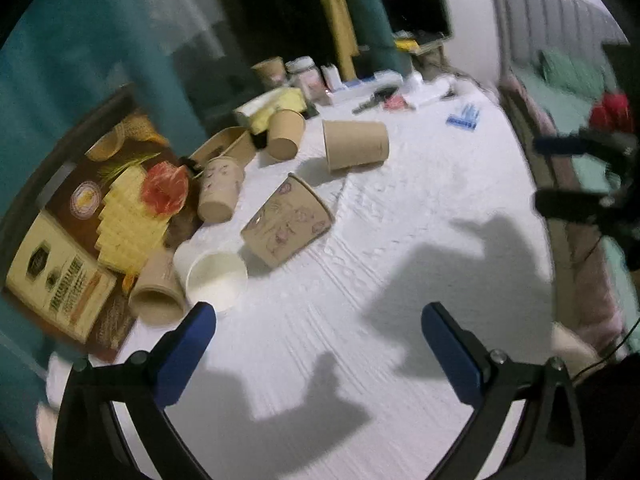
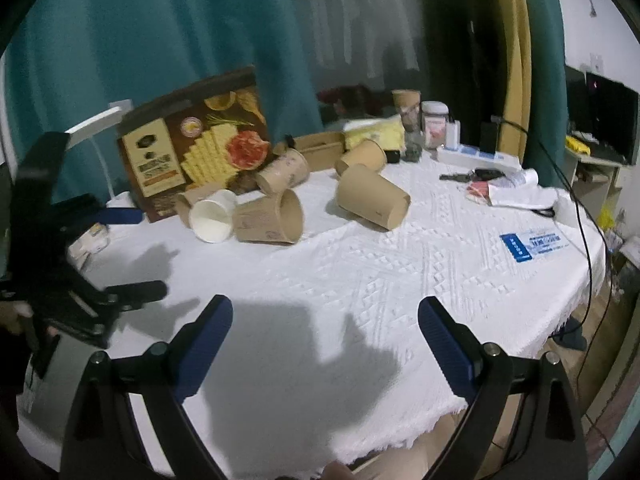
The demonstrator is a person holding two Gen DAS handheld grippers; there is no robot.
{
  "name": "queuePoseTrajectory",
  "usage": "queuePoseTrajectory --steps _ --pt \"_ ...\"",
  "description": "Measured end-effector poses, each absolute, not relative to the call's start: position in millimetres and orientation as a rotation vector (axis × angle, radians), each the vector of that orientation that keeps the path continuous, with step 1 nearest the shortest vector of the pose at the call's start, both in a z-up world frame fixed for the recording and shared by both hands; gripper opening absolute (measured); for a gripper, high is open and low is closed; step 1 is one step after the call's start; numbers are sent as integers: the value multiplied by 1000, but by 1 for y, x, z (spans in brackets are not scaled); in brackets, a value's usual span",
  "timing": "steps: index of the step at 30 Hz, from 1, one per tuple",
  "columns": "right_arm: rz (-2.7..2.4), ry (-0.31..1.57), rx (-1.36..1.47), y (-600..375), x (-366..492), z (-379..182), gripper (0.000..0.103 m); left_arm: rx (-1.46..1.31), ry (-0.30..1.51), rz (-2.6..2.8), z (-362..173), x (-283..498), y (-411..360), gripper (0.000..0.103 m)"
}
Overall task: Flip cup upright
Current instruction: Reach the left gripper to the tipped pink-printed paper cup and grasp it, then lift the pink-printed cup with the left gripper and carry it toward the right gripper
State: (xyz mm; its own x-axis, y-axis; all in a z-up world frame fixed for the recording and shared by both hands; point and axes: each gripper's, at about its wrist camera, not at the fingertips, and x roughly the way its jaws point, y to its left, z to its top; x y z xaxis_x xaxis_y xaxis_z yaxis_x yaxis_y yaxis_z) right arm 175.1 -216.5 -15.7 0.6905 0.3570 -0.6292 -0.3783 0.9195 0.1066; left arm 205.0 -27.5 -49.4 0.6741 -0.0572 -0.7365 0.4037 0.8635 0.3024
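Round table under white textured tablecloth (image 2: 360, 272), tipped brown paper cups (image 2: 372, 197), white cup (image 2: 212, 216), cracker box (image 2: 192, 148), blue-white card (image 2: 534, 246).

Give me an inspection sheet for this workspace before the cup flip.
Surface: white textured cloth on the table, near half bare.
Job's things: six paper cups on their sides at the far left, among them a white cup, a printed cup and a plain cup; one cup upright at the back.
Clutter: cracker box, jar, yellow pack, keys, blue card, papers.
Grippers: left tool and right tool open, empty, above the cloth.
Cables: black cable over the right edge.
Surroundings: teal curtain, monitor.
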Motion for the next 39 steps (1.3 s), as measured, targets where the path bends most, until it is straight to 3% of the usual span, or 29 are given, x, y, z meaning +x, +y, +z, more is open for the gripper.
queuePoseTrajectory --steps 16,17,19,23,30,39 --pt "369 826 3 -230 228 -62 93 814 873 -333 -107 324 -47 98" --pt "373 825 4 -229 228 -63 93 828 881 -340 -110 328 -48 96" --pt "382 822 7 -228 228 -64 93 842 901 -362 -116 334 -48 79" --pt "388 828 25 -230 226 -66 93 833 933 -352 -123 343 -45 67" --pt "380 802 48 -244 213 -56 93 749 930 -336 -99 329 -44 66" --pt "496 761 103 -246 177 -47 93 153 1031 -345 -55 258 -25 66"
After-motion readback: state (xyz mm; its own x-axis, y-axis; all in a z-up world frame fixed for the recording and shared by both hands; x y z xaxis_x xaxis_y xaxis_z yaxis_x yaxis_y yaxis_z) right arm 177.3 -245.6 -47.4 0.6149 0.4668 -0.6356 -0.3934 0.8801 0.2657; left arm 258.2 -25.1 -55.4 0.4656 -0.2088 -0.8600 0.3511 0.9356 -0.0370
